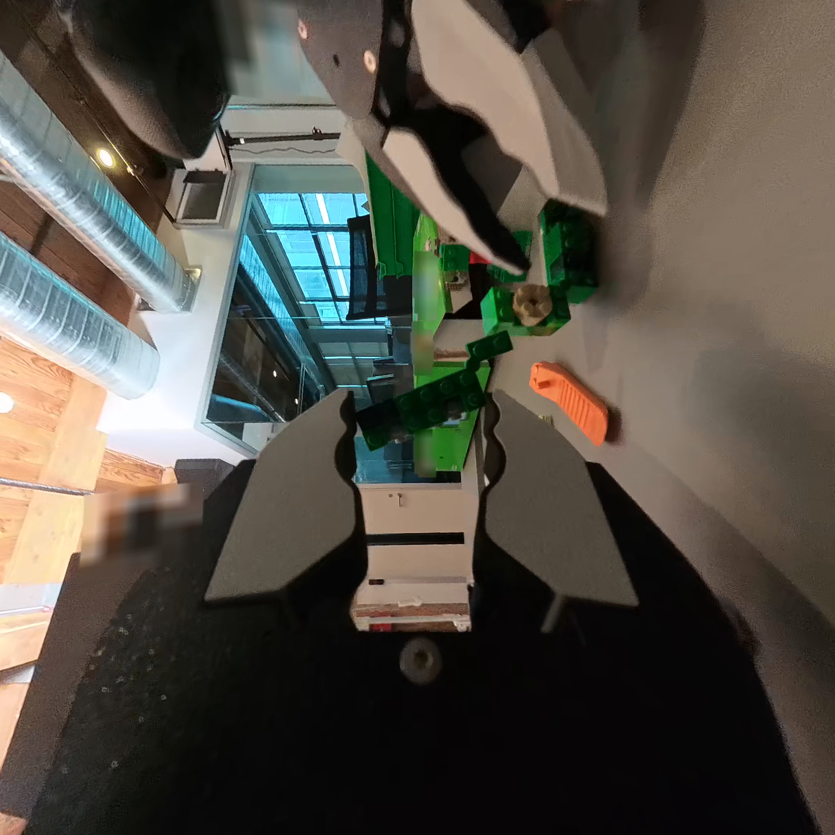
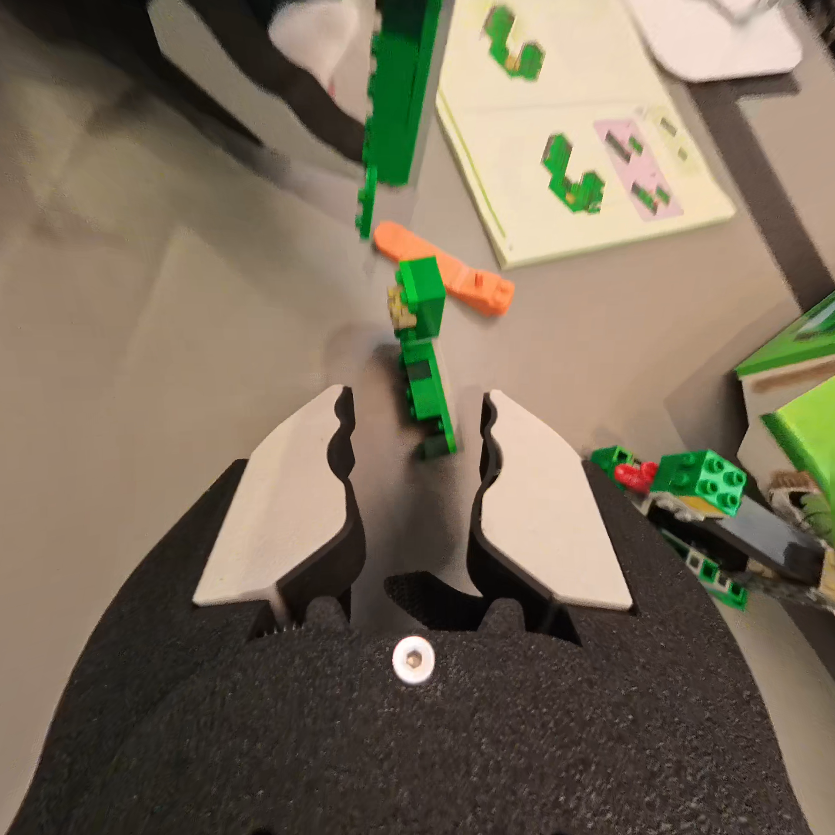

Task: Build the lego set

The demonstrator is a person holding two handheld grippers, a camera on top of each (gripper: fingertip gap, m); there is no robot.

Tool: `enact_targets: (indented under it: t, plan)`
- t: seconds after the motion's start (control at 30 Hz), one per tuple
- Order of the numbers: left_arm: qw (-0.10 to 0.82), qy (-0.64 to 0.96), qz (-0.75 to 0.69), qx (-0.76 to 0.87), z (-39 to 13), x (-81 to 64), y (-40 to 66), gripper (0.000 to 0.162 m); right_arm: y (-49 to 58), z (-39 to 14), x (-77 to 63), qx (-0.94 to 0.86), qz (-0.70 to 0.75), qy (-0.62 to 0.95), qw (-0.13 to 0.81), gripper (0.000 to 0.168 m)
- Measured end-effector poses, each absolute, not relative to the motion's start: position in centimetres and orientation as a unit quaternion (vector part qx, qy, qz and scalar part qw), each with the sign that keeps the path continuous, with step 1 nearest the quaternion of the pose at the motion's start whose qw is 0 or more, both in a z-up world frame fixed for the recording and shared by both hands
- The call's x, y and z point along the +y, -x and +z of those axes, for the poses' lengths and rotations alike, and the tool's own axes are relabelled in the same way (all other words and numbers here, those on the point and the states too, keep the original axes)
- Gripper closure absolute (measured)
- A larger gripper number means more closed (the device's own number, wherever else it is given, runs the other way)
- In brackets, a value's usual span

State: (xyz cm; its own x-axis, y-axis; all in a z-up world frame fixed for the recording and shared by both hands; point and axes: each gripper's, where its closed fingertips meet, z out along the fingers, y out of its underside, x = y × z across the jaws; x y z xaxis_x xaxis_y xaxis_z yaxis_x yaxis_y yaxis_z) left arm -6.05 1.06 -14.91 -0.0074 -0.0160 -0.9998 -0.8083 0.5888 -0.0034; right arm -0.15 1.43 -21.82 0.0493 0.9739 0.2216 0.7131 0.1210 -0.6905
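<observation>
The right gripper (image 2: 418, 420) is seen with its jaws apart, and a small green brick assembly (image 2: 424, 361) is framed just beyond the fingertips. Behind it an orange brick separator (image 2: 470, 284) lies on the grey table (image 2: 158, 339). An open instruction booklet (image 2: 565, 135) is seen at upper right, loose bricks (image 2: 696, 483) at right.

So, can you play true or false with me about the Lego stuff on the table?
1. The flat orange plastic separator tool lies on the grey table. True.
2. The right gripper is squeezing the small red piece. False: its jaws are open, and the red piece lies off to its side among green bricks.
3. The left gripper holds the long green studded plate. True.
4. The tan round toothed piece sits on a red brick. False: it sits on a bright green brick.
</observation>
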Motion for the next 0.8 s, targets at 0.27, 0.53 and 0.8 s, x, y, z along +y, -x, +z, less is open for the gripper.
enact_targets:
  t: [0.27, 0.53, 0.8]
  plan:
    - [0.630, 0.373, 0.299, 0.612, -15.0, 2.0, 8.7, 0.108, -1.4, -22.8, 2.1, -0.681, 0.179, 0.655, 0.274, 0.131]
    - [0.624, 0.372, 0.305, 0.616, -15.4, 2.2, 9.8, 0.108, -1.2, -22.0, 2.5, -0.721, 0.128, 0.655, 0.185, 0.149]
    - [0.602, 0.337, 0.326, 0.646, -16.5, 1.9, 9.0, 0.108, 0.1, -20.4, 3.1, -0.756, 0.039, 0.651, 0.057, 0.149]
